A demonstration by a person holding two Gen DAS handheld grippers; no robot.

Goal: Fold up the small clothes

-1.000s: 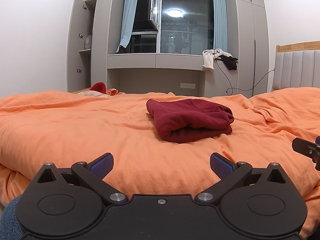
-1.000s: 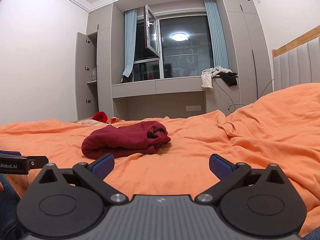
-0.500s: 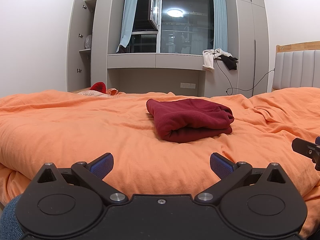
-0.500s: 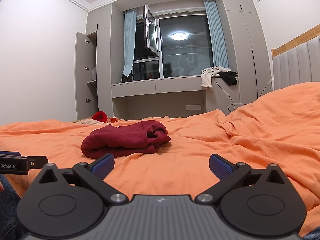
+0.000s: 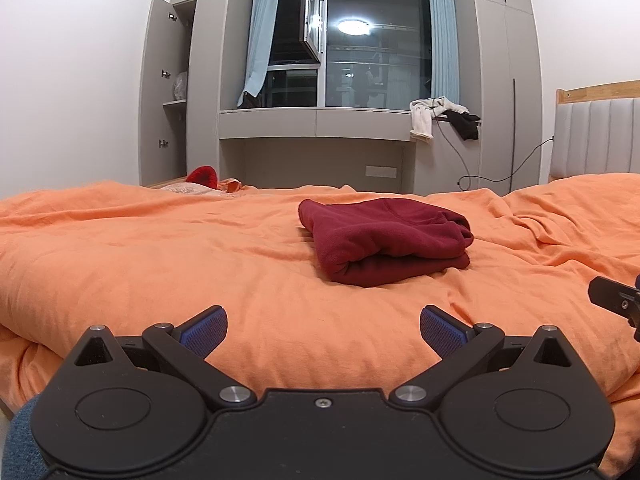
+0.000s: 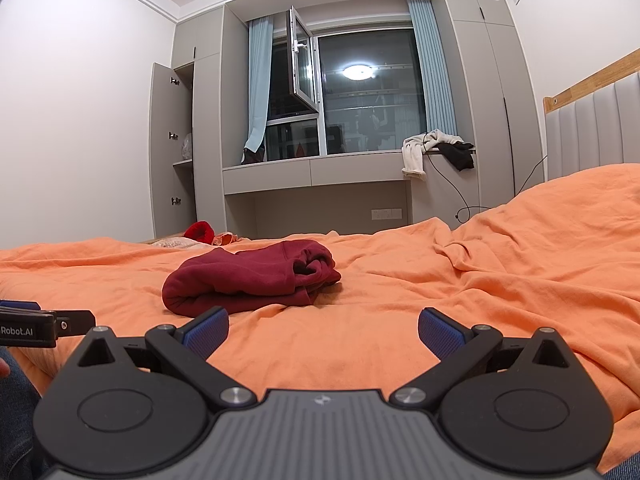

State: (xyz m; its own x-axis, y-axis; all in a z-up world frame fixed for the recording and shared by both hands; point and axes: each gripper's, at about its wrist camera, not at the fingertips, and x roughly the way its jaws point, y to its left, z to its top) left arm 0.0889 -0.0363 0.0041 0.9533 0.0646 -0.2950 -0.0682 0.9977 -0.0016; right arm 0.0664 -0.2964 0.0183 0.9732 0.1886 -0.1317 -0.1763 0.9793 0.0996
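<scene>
- Underneath everything lies a bed covered by a rumpled orange duvet (image 5: pixel 168 248); it fills the lower half of both views and rises in folds toward the padded headboard (image 5: pixel 592 136) at the right
- Beyond the bed stand grey built-in cupboards around a dark window (image 5: pixel 376 48) with one pane swung open, pale blue curtains (image 5: pixel 258 36) at each side, and a ceiling lamp mirrored in the glass; a cupboard door (image 5: pixel 160 92) at the left stands open
- Near the middle of the duvet rests the dark red garment (image 5: pixel 384 240), folded into a thick bundle; it lies ahead of the left gripper (image 5: pixel 323 326) and a little to its right, well apart from the fingers
- From the right wrist view the same garment (image 6: pixel 248 280) sits ahead and to the left of the right gripper (image 6: pixel 323 326), near its left fingertip but not touching it
- Both grippers are spread wide with nothing between their blue pads (image 5: pixel 206 328); only bare duvet lies between each gripper and the garment
- Elsewhere, a white cloth (image 5: pixel 426 118) and a black cloth (image 5: pixel 464 122) hang over the window ledge with a cable (image 5: pixel 500 178) trailing down; a bright red item (image 5: pixel 204 175) shows past the far edge of the bed; blue denim (image 6: pixel 16 412) shows at the lower left corner
</scene>
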